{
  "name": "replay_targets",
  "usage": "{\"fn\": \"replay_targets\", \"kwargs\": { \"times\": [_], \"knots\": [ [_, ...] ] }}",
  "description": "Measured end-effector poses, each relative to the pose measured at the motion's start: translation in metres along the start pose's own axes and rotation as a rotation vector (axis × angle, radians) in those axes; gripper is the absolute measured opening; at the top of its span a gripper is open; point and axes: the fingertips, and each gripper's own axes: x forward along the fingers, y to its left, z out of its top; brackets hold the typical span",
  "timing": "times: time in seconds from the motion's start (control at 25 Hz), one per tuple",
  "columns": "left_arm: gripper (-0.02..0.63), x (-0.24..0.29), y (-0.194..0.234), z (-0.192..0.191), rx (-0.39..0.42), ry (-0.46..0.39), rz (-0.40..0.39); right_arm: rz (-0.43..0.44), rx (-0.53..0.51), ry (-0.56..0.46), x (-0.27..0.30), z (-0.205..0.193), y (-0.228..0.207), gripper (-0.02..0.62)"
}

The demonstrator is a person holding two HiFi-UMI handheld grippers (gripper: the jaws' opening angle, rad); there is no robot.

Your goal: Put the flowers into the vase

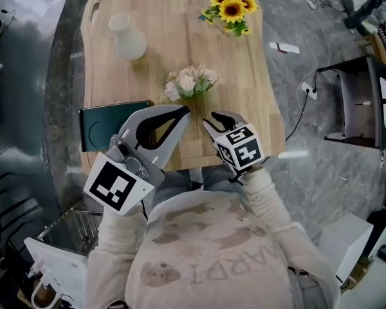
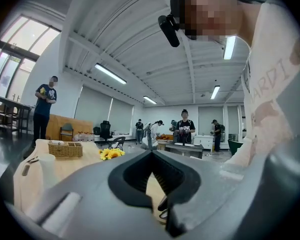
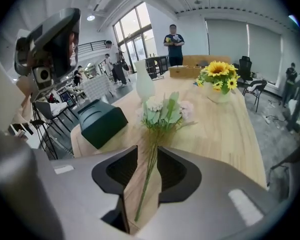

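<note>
— Right claw [image 3: 147, 153]?
— Released. Jaws parted, one on each side of the green stems of the white flower bouquet [image 3: 162, 111]. The bouquet lies flat on the tabletop [image 3: 230, 129], blooms just ahead of the claw.
— Left claw [image 2: 151, 155]?
— Clenched on nothing, tips together, close beside the right claw and the stem ends.
— Vase [image 1: 127, 37]?
— White, upright, well ahead and left of both claws, apart from the bouquet. Sunflowers [image 1: 231, 5] far ahead, right. Dark green box [image 1: 103, 126] just left of the left claw.

Bare surface [image 1: 161, 60] lies open between the centre flowers [image 1: 190, 82] and the upper-left vase [image 1: 128, 38]; a dark green box [image 1: 106, 126] crowds the left.
</note>
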Motion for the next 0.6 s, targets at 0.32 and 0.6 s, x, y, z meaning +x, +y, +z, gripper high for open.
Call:
{"fn": "replay_targets", "kwargs": {
  "times": [0.32,0.6],
  "knots": [
    [0.002,-0.006,0.017,-0.009,-0.027,-0.006,-0.08,-0.087,0.013,0.16,0.029,-0.02,-0.005,0.172],
    [0.002,-0.013,0.035,-0.015,-0.046,-0.011,-0.092,-0.148,-0.014,0.264,0.051,-0.012,-0.013,0.178]
  ]
}}
